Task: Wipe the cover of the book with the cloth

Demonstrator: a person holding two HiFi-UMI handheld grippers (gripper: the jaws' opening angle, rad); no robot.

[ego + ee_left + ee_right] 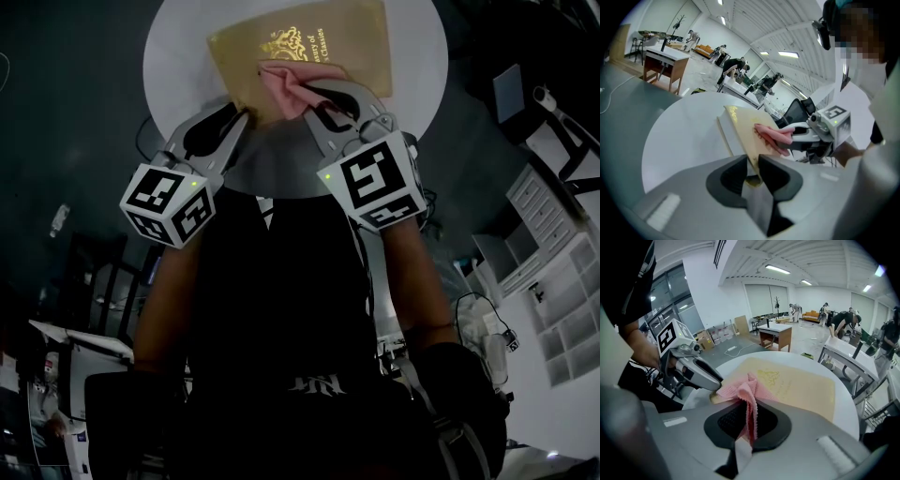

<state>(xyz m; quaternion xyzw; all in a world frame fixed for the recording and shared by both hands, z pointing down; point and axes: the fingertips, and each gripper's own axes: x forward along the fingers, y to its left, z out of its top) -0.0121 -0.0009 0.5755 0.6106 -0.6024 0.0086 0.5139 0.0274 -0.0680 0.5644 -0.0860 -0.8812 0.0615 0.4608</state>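
A gold-covered book (347, 42) lies on a round white table (187, 56). My left gripper (246, 117) is shut on the book's near corner; in the left gripper view the book (745, 129) runs away from the jaws, whose pads pinch its edge at the left gripper (752, 163). My right gripper (314, 103) is shut on a pink cloth (286, 84), which rests bunched on the cover near that corner. In the right gripper view the cloth (749, 397) hangs between the jaws over the book (801, 385), with the left gripper (710, 380) close on the left.
Dark floor surrounds the table. White shelving (553, 272) stands at the right in the head view. A wooden desk (776, 333) and several people stand far off in the hall. The person's body fills the near side below the grippers.
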